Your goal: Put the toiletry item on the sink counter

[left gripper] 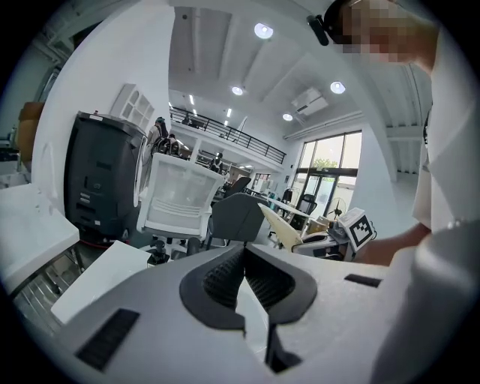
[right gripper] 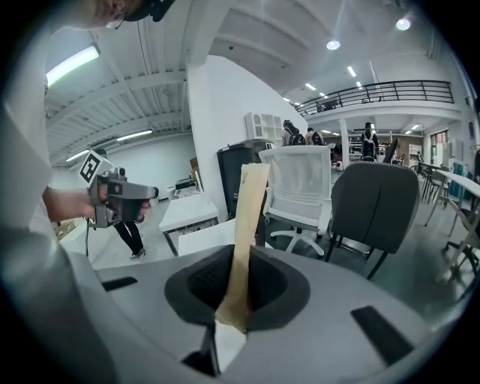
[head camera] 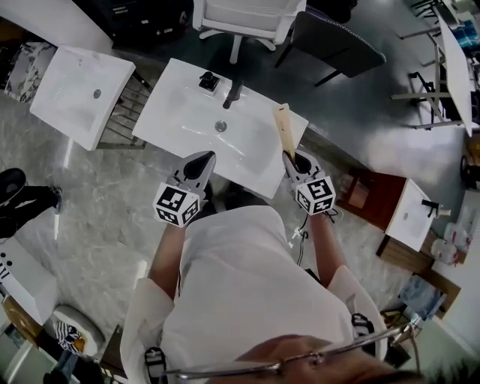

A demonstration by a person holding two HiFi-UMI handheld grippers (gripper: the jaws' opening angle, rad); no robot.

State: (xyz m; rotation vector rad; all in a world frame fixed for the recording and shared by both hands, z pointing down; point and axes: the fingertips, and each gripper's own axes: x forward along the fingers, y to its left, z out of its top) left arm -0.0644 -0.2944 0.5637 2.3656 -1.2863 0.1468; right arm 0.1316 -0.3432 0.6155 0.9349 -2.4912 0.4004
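Observation:
The toiletry item [head camera: 285, 131] is a long flat tan strip. My right gripper [head camera: 289, 159] is shut on its lower end and holds it upright over the right end of the white sink counter [head camera: 177, 99]. In the right gripper view the strip [right gripper: 249, 217] rises from between the pads [right gripper: 207, 289]. My left gripper [head camera: 201, 162] hovers at the counter's front edge, shut and empty; its pads [left gripper: 225, 276] meet at the tips. The strip [left gripper: 280, 225] also shows in the left gripper view, off to the right.
The basin has a drain [head camera: 220, 126] and a black faucet [head camera: 210, 81] at the back. A second white sink [head camera: 81, 91] stands to the left. A white chair [head camera: 247, 19] and a dark chair [head camera: 334, 39] sit behind; a small wooden cabinet [head camera: 399, 216] is at right.

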